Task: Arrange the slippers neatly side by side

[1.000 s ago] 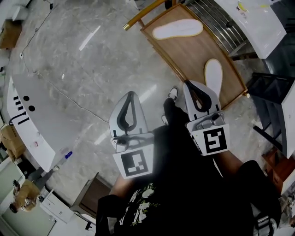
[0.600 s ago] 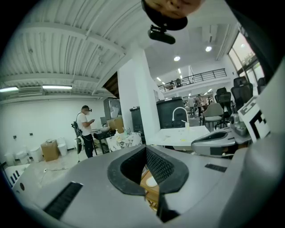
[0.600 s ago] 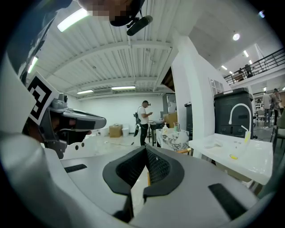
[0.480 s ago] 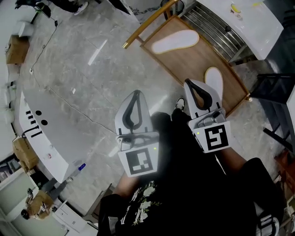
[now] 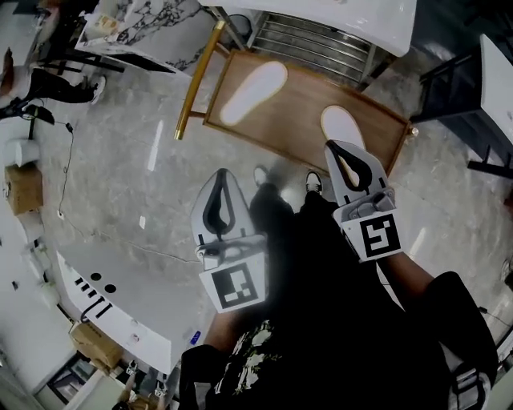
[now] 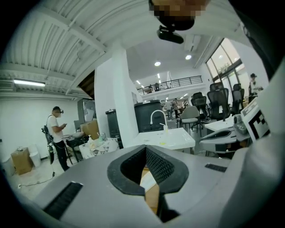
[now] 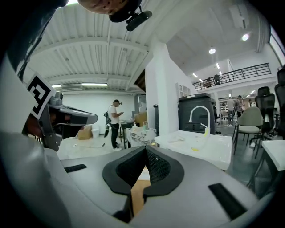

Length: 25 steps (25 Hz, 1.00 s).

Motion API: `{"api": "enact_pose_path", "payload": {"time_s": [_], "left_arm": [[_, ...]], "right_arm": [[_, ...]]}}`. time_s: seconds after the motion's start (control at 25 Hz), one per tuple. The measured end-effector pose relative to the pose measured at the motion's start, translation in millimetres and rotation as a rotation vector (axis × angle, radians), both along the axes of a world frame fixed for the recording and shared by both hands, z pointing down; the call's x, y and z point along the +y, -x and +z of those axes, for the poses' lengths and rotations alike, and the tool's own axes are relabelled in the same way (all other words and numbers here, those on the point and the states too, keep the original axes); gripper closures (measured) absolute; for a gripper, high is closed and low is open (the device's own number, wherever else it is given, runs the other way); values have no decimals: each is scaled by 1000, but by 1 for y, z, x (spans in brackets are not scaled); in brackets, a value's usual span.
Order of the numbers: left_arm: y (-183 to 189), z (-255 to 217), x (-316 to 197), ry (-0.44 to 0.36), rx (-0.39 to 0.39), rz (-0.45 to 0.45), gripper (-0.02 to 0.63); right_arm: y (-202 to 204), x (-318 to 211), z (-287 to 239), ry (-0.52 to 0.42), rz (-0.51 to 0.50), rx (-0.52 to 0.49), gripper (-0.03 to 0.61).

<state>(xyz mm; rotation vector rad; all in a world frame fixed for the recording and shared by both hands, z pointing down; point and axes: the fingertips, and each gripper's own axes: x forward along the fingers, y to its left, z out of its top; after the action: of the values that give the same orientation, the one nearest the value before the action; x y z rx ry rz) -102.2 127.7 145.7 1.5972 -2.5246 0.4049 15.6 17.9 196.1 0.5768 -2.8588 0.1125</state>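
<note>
Two white slippers lie apart on a wooden board (image 5: 296, 100) on the floor. One slipper (image 5: 253, 91) lies slantwise at the board's far left. The other (image 5: 341, 126) sits near the board's right front, its near end hidden behind my right gripper (image 5: 336, 147). That gripper is shut and holds nothing, hovering over the board's front edge. My left gripper (image 5: 221, 175) is also shut and holds nothing, over the marble floor short of the board. In both gripper views the jaws (image 6: 145, 149) (image 7: 145, 149) meet, with a strip of the board showing below them.
A gold bar (image 5: 195, 80) runs along the board's left end. Behind the board are a metal rack (image 5: 313, 36) and a white table (image 5: 321, 10). A white counter (image 5: 120, 308) curves at lower left. The person's shoes (image 5: 313, 183) stand just short of the board. A bystander (image 6: 57, 133) stands far left.
The head view has swung round, so the board now lies straight ahead and squarer to me. Both grippers stay shut and keep their places in front of the body.
</note>
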Motion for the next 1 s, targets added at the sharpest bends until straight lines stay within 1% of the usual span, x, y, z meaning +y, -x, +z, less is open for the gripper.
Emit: {"api": "enact_pose_path", "payload": {"time_s": [0.16, 0.32, 0.6, 0.8, 1.0], "left_arm": [[4, 11, -27, 1, 17, 107, 612], [12, 13, -51, 4, 29, 208, 612], [33, 19, -75, 11, 60, 335, 612], [43, 31, -88, 20, 83, 407, 612], [52, 38, -102, 30, 92, 488, 612]], "right_arm": [[2, -9, -2, -23, 75, 10, 580], [12, -19, -11, -16, 165, -2, 580], [33, -26, -18, -25, 269, 13, 580], [38, -30, -14, -32, 334, 34, 580], [44, -32, -6, -20, 408, 50, 580]]}}
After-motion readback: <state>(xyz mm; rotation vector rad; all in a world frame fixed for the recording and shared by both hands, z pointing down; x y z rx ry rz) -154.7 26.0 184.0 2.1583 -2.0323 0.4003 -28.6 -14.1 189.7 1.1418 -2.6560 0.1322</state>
